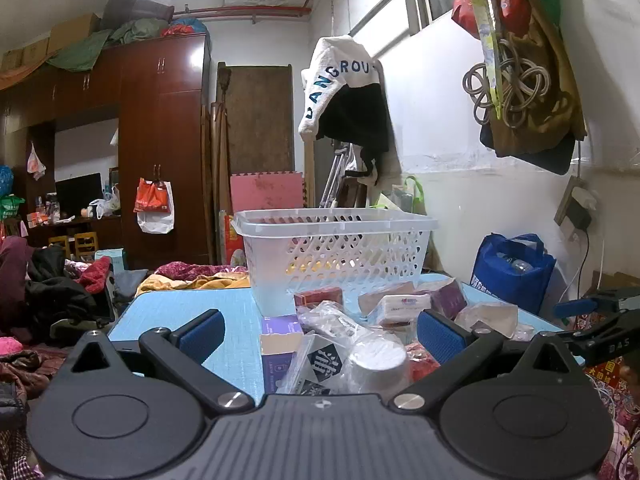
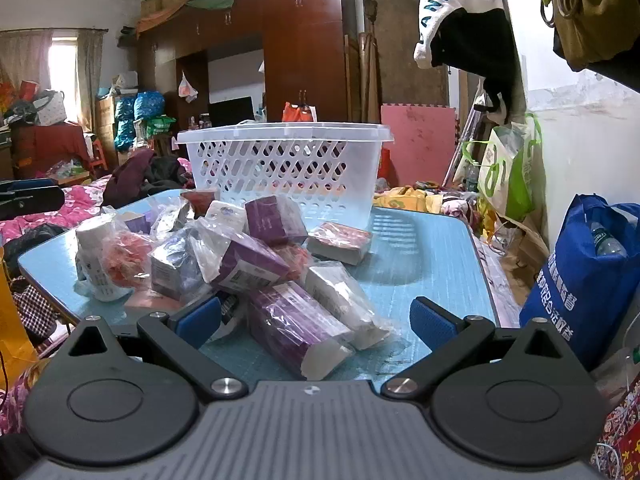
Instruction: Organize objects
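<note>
A white perforated basket [image 1: 336, 248] stands at the far side of a light blue table [image 1: 188, 312]; it also shows in the right wrist view [image 2: 284, 168]. A pile of bagged boxes and packets [image 2: 224, 256] lies in front of it. My left gripper [image 1: 320, 332] is open and empty, low over the near end of the pile, with a white-capped jar [image 1: 376, 364] and a purple box [image 1: 280, 340] between its fingers. My right gripper [image 2: 316, 320] is open and empty, with a long purple box in a plastic bag [image 2: 292, 328] between its fingers. The right gripper also shows at the right edge of the left wrist view [image 1: 600, 312].
A blue shopping bag [image 2: 584, 280] stands right of the table by the white wall. A bed with heaped clothes [image 1: 52, 300] lies to the left. A brown wardrobe [image 1: 160, 140] stands behind. Bags hang on the wall above [image 1: 528, 80].
</note>
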